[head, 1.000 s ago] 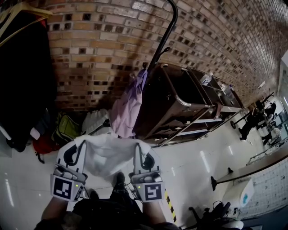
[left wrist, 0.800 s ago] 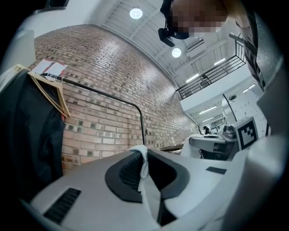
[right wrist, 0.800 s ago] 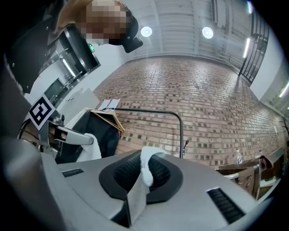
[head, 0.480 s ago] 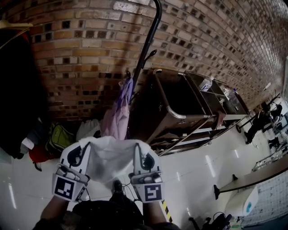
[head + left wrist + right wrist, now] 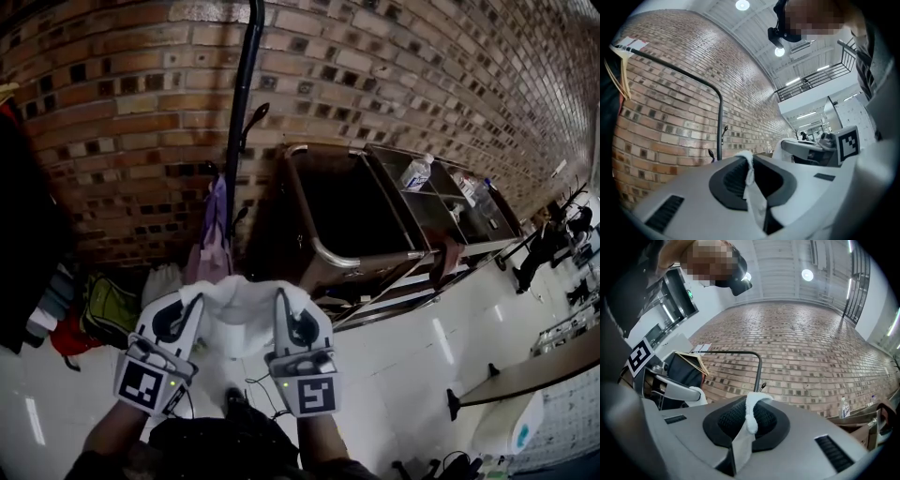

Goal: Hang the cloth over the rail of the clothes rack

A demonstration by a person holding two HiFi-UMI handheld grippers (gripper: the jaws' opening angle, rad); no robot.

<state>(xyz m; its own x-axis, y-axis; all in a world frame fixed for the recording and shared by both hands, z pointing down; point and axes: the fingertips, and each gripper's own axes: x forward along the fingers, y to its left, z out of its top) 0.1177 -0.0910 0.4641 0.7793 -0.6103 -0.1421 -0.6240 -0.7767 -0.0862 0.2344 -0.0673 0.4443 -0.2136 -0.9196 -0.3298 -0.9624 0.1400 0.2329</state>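
A white cloth (image 5: 236, 309) hangs stretched between my two grippers in the head view. My left gripper (image 5: 192, 298) is shut on its left corner, and the cloth's edge (image 5: 749, 176) shows pinched between the jaws. My right gripper (image 5: 283, 298) is shut on the right corner, where a fold of cloth (image 5: 752, 416) pokes out of the jaws. The black clothes rack (image 5: 241, 112) stands upright against the brick wall just beyond the cloth. Its horizontal rail (image 5: 670, 68) runs high across the left gripper view and the rail (image 5: 731, 352) also shows in the right gripper view. Both grippers are below the rail.
A purple garment (image 5: 214, 246) hangs low on the rack post. Dark clothes (image 5: 23, 216) on a hanger hang at the left. Bags (image 5: 108, 305) lie on the floor by the wall. A brown metal cart (image 5: 356, 220) with a water bottle (image 5: 413, 172) stands right of the rack.
Both grippers rose with the cloth and drew closer to the rack; the rack post and cart shifted left in the head view. The grip on the cloth is the same.
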